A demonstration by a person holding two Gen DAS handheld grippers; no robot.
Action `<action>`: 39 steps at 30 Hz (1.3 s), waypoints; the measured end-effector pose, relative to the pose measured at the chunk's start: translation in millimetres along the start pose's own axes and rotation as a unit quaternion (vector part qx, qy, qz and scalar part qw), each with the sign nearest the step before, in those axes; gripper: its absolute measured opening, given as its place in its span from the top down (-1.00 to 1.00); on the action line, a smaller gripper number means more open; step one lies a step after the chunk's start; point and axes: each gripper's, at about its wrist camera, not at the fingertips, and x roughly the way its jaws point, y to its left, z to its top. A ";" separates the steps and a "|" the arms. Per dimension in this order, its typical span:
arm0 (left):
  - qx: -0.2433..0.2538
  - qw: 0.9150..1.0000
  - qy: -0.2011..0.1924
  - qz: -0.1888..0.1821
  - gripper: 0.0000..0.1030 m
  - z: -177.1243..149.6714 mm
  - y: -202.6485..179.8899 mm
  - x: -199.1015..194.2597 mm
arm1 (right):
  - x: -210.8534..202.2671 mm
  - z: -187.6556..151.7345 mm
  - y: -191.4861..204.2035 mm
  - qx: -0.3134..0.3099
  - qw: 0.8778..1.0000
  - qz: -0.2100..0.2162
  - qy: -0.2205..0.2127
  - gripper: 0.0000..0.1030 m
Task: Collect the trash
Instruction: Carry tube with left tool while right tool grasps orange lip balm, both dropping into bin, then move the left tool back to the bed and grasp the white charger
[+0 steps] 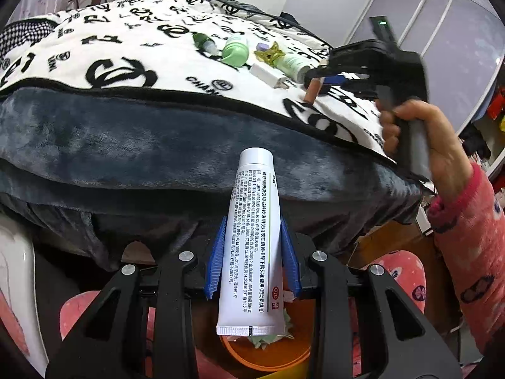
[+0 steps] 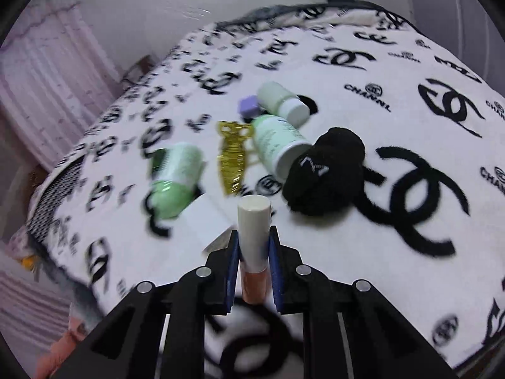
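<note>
You are gripping the tube (image 1: 251, 237) in the left gripper (image 1: 252, 252), directly over the orange bin (image 1: 265, 357) nearest you. Farther out, over the blanket (image 2: 363, 221), your right gripper (image 2: 254, 262) is clamping the lipstick (image 2: 254, 237). Its round, smooth barrel is risking slipping out if you swing fast.

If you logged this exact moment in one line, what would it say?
left gripper: shut on white tube, above orange bin | right gripper: shut on lip gloss, over blanket
</note>
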 end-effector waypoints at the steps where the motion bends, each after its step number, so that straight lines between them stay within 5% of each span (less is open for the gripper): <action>1: 0.002 1.000 0.000 0.000 0.37 -0.2 -1.9 -0.7 | -10.0 -5.1 0.3 -0.006 1.000 0.010 -0.003 0.66; 8: 0.037 0.999 0.018 -0.011 0.37 -9.6 -25.8 -0.2 | -87.0 -63.6 -1.6 -0.065 0.995 0.069 -0.024 0.66; 13: 0.063 0.994 0.077 -0.041 0.37 -30.2 -40.3 19.2 | -108.3 -132.5 -22.6 -0.086 0.993 0.081 0.009 0.66; 19: 0.063 0.979 0.189 -0.049 0.37 -77.2 -45.1 84.1 | -50.0 -225.8 -54.3 -0.076 0.988 0.046 0.125 0.66; 25: 0.052 0.950 0.306 -0.020 0.37 -122.0 -36.9 164.1 | 36.2 -302.1 -85.0 -0.032 0.970 0.003 0.240 0.66; 27: 0.045 0.935 0.352 -0.007 0.37 -137.7 -32.0 187.7 | 54.1 -313.9 -91.7 -0.016 0.962 -0.006 0.274 0.45; 29: 0.033 0.928 0.371 0.017 0.31 -145.3 -24.4 197.5 | 59.3 -315.6 -99.5 0.001 0.960 -0.017 0.280 -0.27; 33: -0.008 0.933 0.360 0.017 0.08 -143.6 -11.3 194.7 | 51.8 -312.5 -104.9 0.016 0.966 -0.017 0.258 -0.29; 39: -0.013 0.936 0.350 0.022 0.06 -144.7 -6.4 188.5 | 48.7 -311.3 -113.0 0.028 0.967 -0.015 0.251 -0.29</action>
